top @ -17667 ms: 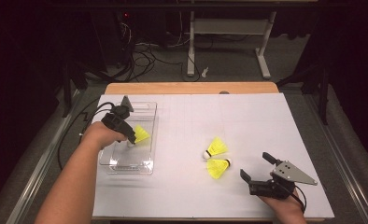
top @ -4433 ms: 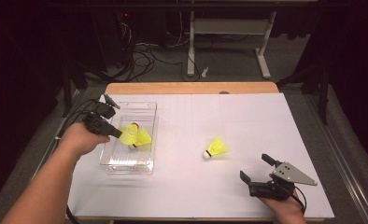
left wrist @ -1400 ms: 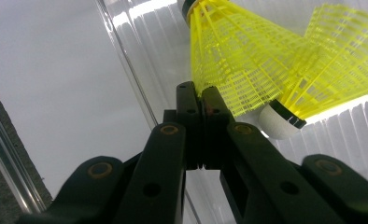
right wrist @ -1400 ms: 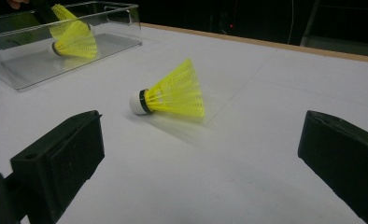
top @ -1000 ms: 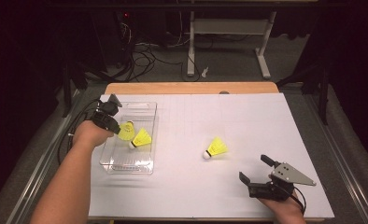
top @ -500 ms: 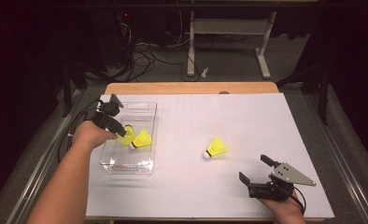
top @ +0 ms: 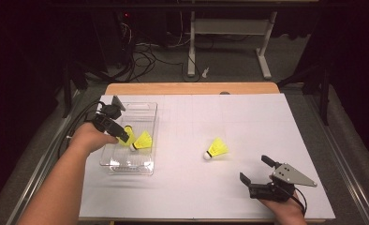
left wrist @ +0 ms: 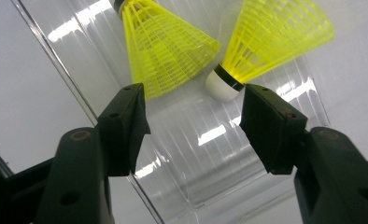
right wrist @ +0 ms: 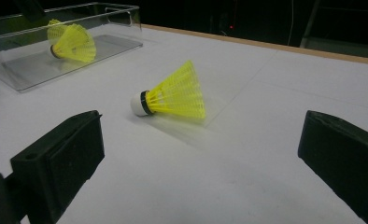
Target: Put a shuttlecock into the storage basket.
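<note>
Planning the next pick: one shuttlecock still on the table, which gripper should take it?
Right, probably. The right gripper is open beside the loose shuttlecock, which lies ahead of its jaws. The left gripper, jaws just opened, is over the clear box.

A neon-yellow plastic shuttlecock with a mesh-patterned skirt (top: 216, 148) lies on the white paper-covered table (top: 229, 187); its rounded cap is white, ringed by a thin black band. Two more shuttlecocks of the same yellow (left wrist: 168, 44) (left wrist: 266, 39), with the same lattice of fine ribs, sit in the clear, colourless plastic tray (top: 140, 166), whose ridged floor shows pale striped glints. The table's far edge is light wood-brown. Both grippers (top: 119, 133) (top: 257, 172) are matt black; the right one carries a grey plate.
</note>
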